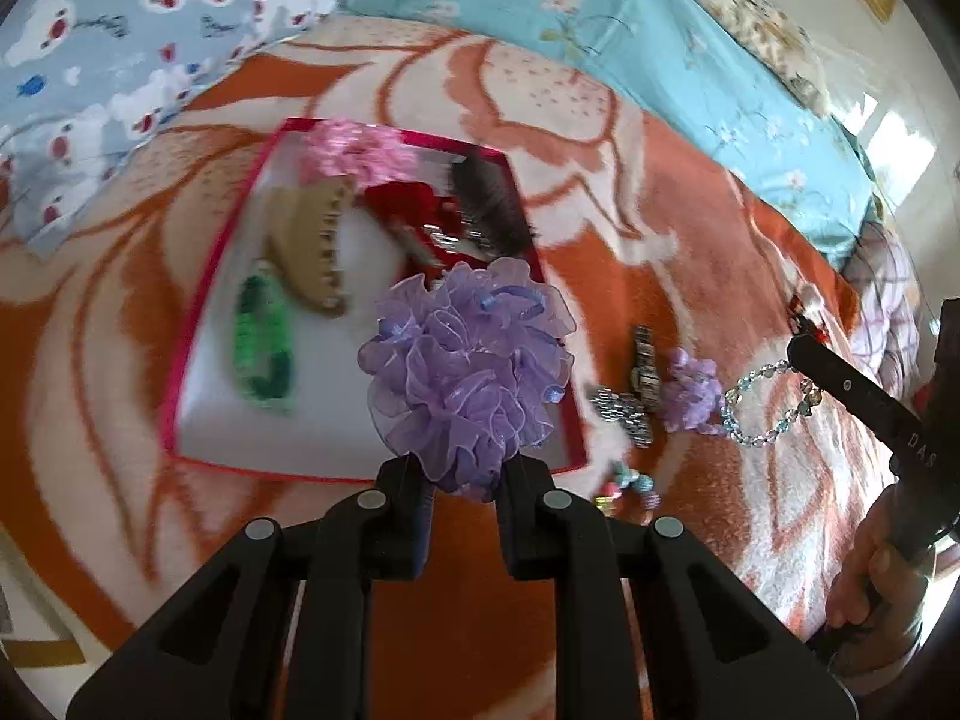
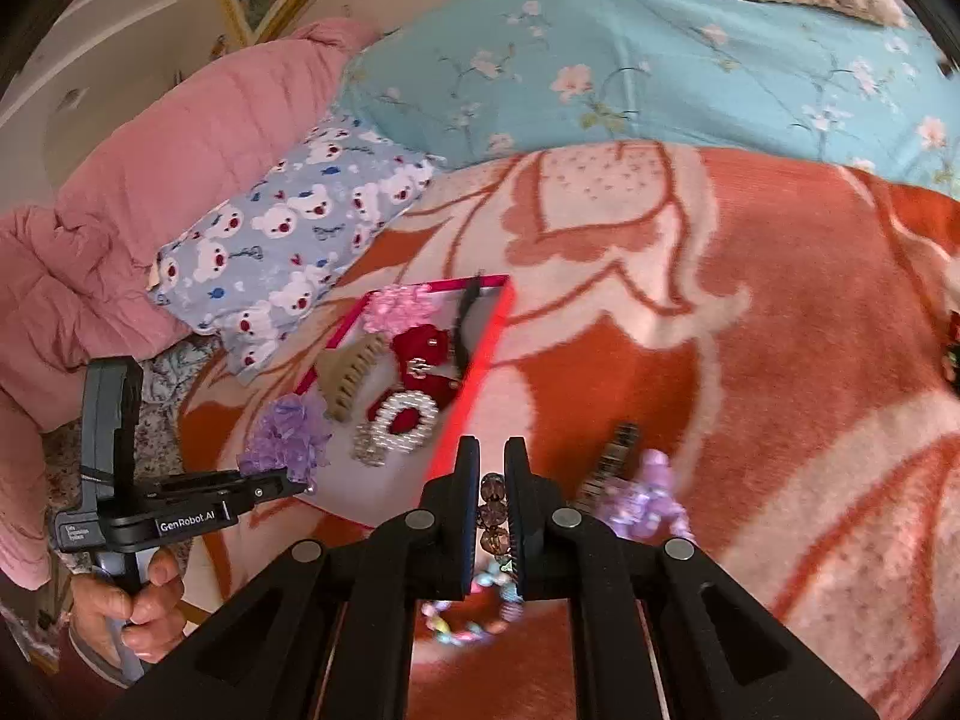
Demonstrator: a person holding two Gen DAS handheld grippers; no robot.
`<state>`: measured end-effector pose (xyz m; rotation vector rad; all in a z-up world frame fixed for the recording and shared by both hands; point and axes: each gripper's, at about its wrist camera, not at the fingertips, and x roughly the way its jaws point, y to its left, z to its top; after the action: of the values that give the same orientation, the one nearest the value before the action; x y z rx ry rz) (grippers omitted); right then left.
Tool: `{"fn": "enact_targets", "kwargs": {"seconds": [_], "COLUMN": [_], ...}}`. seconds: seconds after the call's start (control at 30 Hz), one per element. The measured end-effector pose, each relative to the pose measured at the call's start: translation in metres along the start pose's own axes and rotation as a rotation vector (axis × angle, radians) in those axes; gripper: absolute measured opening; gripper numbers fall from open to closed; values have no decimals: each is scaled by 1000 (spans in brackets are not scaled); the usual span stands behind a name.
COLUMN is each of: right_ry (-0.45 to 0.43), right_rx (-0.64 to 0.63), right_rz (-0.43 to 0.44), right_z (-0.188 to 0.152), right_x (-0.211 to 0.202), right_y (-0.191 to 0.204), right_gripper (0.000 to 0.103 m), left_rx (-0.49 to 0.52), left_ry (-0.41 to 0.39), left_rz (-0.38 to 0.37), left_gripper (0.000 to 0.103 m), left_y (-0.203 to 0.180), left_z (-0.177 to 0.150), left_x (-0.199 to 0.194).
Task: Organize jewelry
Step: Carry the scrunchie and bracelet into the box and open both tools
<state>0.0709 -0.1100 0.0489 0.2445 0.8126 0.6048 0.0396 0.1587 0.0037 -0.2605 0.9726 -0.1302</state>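
My left gripper (image 1: 462, 468) is shut on a big purple organza scrunchie (image 1: 465, 369) and holds it above the near edge of the pink-rimmed tray (image 1: 180, 372). The tray holds a tan claw clip (image 1: 306, 252), a green clip (image 1: 264, 342), a pink scrunchie (image 1: 354, 150), red pieces (image 1: 408, 201) and a dark feather clip (image 1: 489, 204). My right gripper (image 2: 492, 480) is shut on a bracelet of dark beads (image 2: 493, 510); it also shows in the left wrist view (image 1: 765, 408). The left gripper and its scrunchie (image 2: 288, 435) show at the left of the right wrist view.
On the orange-and-white blanket (image 1: 690, 240), right of the tray, lie a small purple flower clip (image 1: 690, 390), a dark metal clip (image 1: 642, 360), a silver brooch (image 1: 624, 414) and a pastel bead bracelet (image 2: 468, 618). Bear-print (image 2: 288, 234) and blue floral (image 2: 630, 60) pillows lie beyond.
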Motion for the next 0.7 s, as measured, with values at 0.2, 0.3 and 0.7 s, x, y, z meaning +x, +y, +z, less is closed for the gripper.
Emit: {"fn": "enact_targets", "kwargs": {"seconds": [0.2,0.3,0.7], "right_ry": [13,25,83], "right_rx": [-33,-48,-84], "right_rz": [54,77,175], "right_z": [8,10,12], "right_x": [22,34,86], "right_y": [29,42,85], "right_gripper": [8,8,8], "left_rx": [-41,-55,-130], "left_ry": [-12,-18,-7], "left_rz": [32,45,74], "left_gripper": [15,15,15], "left_y": [27,38,77], "left_z": [-2,-3,-2], "left_x": [-8,-12,-8]}}
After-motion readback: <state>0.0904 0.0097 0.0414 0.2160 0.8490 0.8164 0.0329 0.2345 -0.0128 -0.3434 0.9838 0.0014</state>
